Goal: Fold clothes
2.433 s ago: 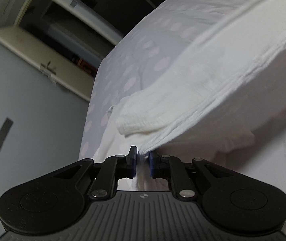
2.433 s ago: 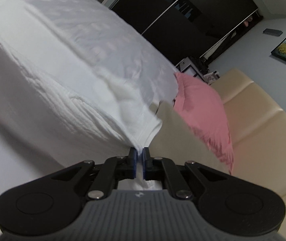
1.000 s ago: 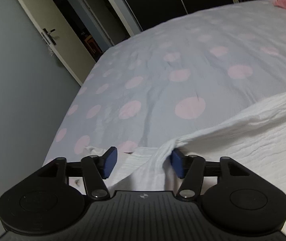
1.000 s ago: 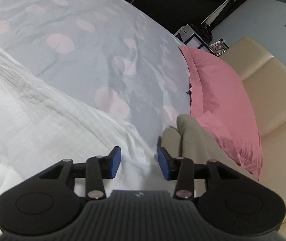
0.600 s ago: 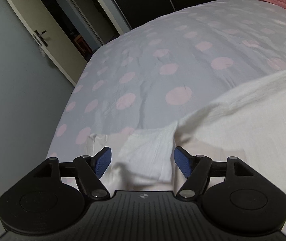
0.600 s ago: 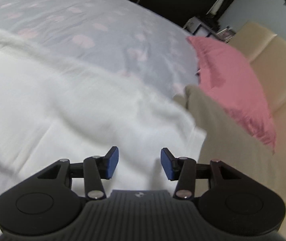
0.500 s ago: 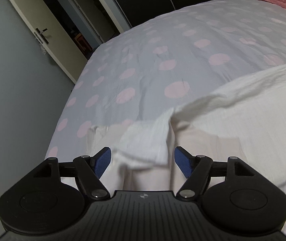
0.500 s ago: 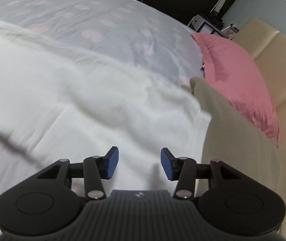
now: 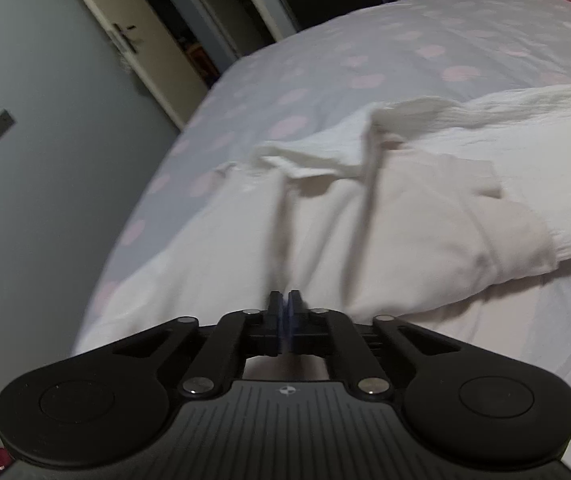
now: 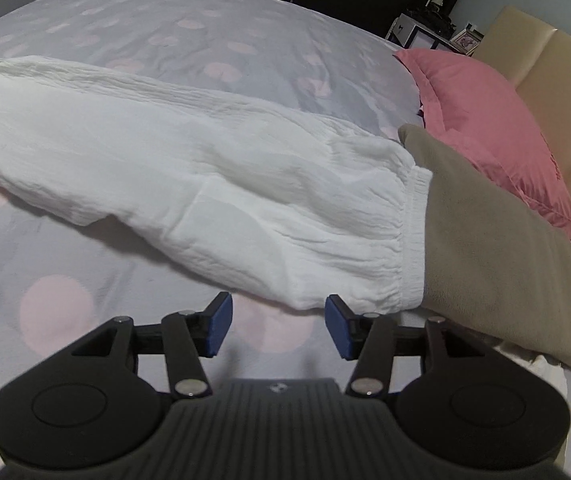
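Two grippers over white trousers (image 10: 213, 168) on my dotted bed (image 10: 189, 12): left gripper (image 9: 284, 312) jaws together, whether pinching cloth I cannot tell; right gripper (image 10: 277, 330) jaws apart, waistband (image 10: 409, 240) at 1 o'clock.

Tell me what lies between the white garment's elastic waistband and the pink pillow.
In the right wrist view, a tan cloth lies between the white garment and the pink pillow, touching the waistband.

Polka-dot bed (image 10: 165, 28), beige headboard (image 10: 557, 80).
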The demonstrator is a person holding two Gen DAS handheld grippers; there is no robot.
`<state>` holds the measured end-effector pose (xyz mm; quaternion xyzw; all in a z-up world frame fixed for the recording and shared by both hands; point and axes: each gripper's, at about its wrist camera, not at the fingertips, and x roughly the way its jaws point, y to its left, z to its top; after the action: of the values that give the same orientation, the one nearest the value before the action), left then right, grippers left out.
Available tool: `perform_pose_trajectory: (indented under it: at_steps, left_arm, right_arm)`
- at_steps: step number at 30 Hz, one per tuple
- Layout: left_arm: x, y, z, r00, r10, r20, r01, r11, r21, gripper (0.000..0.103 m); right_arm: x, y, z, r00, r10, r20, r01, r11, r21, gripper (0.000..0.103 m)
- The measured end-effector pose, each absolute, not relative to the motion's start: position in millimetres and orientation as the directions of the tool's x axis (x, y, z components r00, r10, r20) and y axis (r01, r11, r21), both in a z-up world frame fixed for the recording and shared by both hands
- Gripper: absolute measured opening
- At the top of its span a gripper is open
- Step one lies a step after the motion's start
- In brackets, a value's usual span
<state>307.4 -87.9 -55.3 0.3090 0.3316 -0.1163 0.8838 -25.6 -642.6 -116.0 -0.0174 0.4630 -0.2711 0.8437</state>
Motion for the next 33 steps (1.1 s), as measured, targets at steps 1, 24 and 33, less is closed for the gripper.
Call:
perform_pose_trajectory:
  at_steps: [1,24,33]
  left_arm:
    - [307.0,-80.2,-50.1,0.757,0.019,-0.654,0.391,0.789,0.475,0.000]
    - [312.1,-49.5,-54.5,0.747,-0.011,-0.665,0.353,0.854,0.383,0.016]
    - [298.9,15.3,-10.2,0.833,0.061,-0.550,0.145,0.935,0.323,0.003]
  right_arm:
    - [-25.8,-640.4,-117.0,0.419,-0.474,-0.774,0.438,0.853,-0.285,0.055]
    - [-24.6,-605.3,-108.8,0.446,-0.422,-0.790,0.441,0.871,-0.216,0.060]
    - [-14.3,-605.1,-116.7,0.434,-0.423,-0.796,0.413,0.878,-0.242,0.061]
